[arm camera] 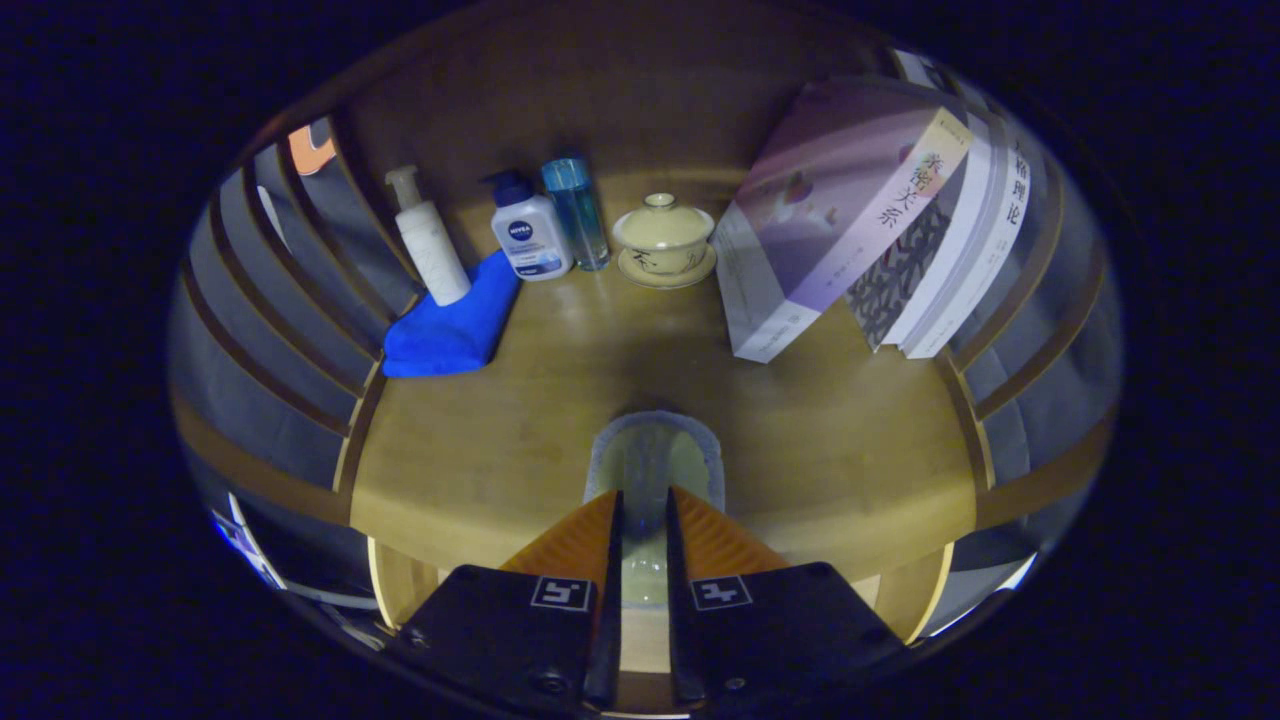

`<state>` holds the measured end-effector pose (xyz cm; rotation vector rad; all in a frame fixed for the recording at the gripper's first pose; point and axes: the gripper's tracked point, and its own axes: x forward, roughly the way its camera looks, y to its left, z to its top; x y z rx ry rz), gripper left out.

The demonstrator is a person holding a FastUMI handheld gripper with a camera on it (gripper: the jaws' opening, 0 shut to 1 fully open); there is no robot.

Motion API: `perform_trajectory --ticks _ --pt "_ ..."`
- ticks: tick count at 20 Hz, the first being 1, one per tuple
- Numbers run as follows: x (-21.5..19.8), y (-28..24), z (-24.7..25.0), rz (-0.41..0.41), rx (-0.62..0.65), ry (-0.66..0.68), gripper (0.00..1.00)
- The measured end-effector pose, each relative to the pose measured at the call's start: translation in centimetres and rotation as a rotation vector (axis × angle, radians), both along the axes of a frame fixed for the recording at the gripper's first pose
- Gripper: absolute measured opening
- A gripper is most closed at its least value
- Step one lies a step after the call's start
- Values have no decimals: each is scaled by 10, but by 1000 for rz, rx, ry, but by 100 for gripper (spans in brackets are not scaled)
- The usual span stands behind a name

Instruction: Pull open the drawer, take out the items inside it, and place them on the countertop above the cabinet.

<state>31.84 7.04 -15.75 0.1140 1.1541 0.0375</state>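
In the gripper view, our claw (pixel 645 520) is clamped on a pale, flat, translucent item (pixel 652 460), its fingers pressing its near end from both sides, with the far end reaching just ahead over the wooden countertop (pixel 850 440). We judge this the placing step. To do it well, we lower it flat onto the bare wood ahead, short of the blue cloth (pixel 450 325), lidded tea bowl (pixel 663 240) and leaning books (pixel 850 210) beyond, then release.

Gripper (pixel 645 520): two ribbed wedge-shaped fingers (pixel 575 545), black housing blocks behind, each with a square black-and-white marker tag, small screws near the base
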Motion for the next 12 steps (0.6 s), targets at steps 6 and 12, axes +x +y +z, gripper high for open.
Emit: perform_trajectory --ticks 6,12 --pt "0 8 1 15 22 -33 37" --pt "-9 27 34 73 37 -217 67"
